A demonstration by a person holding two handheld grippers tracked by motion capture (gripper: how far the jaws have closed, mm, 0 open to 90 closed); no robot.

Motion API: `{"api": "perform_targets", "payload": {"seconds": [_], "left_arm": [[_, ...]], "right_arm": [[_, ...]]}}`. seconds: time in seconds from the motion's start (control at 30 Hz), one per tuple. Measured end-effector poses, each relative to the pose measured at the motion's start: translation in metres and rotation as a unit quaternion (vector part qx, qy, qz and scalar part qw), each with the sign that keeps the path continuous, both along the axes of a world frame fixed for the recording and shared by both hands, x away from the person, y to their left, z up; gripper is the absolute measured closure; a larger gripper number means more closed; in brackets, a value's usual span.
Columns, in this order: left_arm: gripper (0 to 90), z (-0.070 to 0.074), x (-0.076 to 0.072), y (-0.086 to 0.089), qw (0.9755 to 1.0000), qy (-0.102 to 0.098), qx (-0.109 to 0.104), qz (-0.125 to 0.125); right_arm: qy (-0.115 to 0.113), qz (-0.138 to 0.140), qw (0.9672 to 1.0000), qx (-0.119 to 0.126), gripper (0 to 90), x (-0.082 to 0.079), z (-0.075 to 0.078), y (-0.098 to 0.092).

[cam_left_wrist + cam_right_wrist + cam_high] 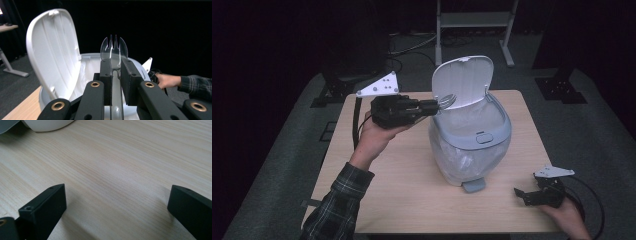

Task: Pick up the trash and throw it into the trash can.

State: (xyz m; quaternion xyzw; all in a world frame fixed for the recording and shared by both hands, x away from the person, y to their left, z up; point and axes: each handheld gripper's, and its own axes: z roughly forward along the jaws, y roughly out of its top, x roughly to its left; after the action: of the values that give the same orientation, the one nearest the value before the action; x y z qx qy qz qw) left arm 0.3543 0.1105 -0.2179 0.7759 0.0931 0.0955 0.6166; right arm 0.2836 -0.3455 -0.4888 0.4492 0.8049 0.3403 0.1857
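Dark room w/ grey floor, pale wooden table (402, 190) in the middle. Left gripper (438, 105) is raised off the table at the bin's rim, jaws pinched nearly together on a clear plastic spork (114, 48); handle runs back btwn the pads, tines stick out past the tips over the bin's mouth. Just ahead: white pedal bin (469, 145) w/ plastic liner, lid (462, 80) flipped up and back, grey pedal (473, 185) at front. Right gripper (518, 194) rests low at the table's near right corner, well apart from the bin, jaws spread wide, nothing btwn them but bare wood. Plaid sleeve (337, 200) on the left arm.
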Motion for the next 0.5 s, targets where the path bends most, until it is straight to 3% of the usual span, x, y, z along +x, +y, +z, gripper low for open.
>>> {"api": "perform_targets", "payload": {"seconds": [0.5], "left_arm": [[79.8,0.008,0.018,-0.036,0.9998,-0.005,0.003,-0.02]], "right_arm": [[0.0,-0.001,1.0,0.001,0.9,0.0,0.0,0.0]]}}
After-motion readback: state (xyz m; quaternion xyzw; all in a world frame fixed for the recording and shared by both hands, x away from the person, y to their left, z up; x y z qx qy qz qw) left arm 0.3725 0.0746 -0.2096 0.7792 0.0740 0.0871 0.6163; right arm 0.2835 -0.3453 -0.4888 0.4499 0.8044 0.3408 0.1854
